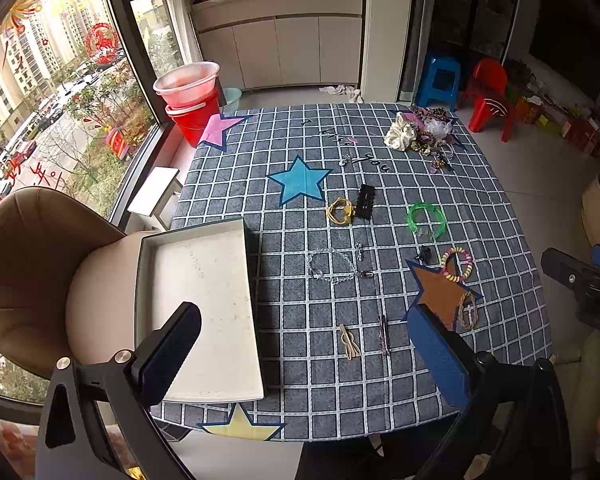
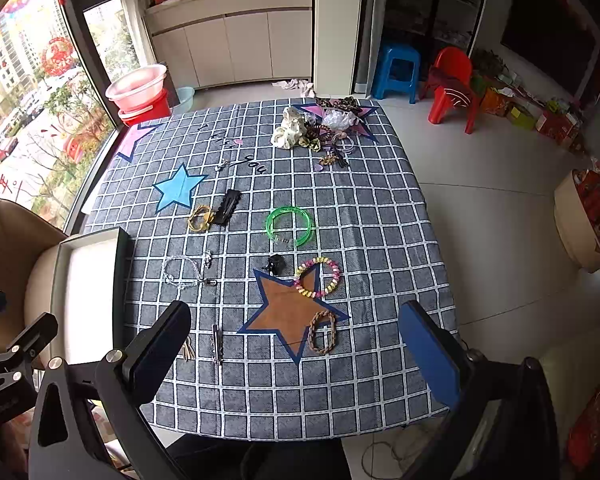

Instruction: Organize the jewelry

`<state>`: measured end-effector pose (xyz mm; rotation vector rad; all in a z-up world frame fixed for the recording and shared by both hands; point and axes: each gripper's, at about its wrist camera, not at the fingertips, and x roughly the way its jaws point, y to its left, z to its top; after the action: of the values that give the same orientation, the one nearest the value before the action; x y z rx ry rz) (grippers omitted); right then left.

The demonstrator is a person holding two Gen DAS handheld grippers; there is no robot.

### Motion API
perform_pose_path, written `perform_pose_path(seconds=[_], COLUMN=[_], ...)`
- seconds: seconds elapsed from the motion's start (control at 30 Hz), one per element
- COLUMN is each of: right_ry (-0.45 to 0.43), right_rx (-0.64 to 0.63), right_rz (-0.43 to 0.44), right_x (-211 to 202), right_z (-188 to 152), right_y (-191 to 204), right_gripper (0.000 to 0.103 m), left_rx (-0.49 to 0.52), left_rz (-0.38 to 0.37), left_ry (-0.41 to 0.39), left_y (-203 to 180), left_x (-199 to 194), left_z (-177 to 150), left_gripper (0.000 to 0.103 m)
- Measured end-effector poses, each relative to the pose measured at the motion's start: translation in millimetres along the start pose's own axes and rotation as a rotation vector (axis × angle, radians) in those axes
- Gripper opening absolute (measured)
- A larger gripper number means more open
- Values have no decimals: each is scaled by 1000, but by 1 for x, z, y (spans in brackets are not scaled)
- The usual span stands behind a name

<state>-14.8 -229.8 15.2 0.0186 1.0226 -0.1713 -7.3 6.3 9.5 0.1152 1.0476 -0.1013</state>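
Observation:
Jewelry lies scattered on a checked tablecloth (image 1: 380, 392): a green bangle (image 1: 427, 219) (image 2: 290, 221), a pastel bead bracelet (image 1: 457, 264) (image 2: 317, 277), a braided brown bracelet (image 1: 468, 311) (image 2: 322, 333), a clear bead necklace (image 1: 332, 266) (image 2: 184, 272), a yellow band (image 1: 339, 211), a black clip (image 1: 365, 201), hairpins (image 1: 349, 342) and a metal bar clip (image 1: 383, 334) (image 2: 217, 344). An empty white tray (image 1: 204, 312) sits at the table's left edge. My left gripper (image 1: 312, 354) is open above the near edge. My right gripper (image 2: 296, 344) is open over the brown star.
A pile of scrunchies and hair ties (image 1: 420, 130) (image 2: 320, 128) lies at the far right corner. A beige chair (image 1: 32, 272) stands left of the table. Red buckets (image 1: 192, 104), a blue stool (image 1: 440, 80) and a red chair (image 1: 488, 96) stand beyond.

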Motion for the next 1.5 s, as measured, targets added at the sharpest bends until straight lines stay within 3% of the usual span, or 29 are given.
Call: perform_pose_path(seconds=[1.5], right_ry=[-4], right_rx=[-4], right_rz=[0], right_x=[-3], right_z=[-2], right_y=[8], right_gripper=[103], left_rx=[-13], left_rz=[3], left_ry=[1], left_y=[2], left_x=[1], left_z=[-1], left_gripper=[103])
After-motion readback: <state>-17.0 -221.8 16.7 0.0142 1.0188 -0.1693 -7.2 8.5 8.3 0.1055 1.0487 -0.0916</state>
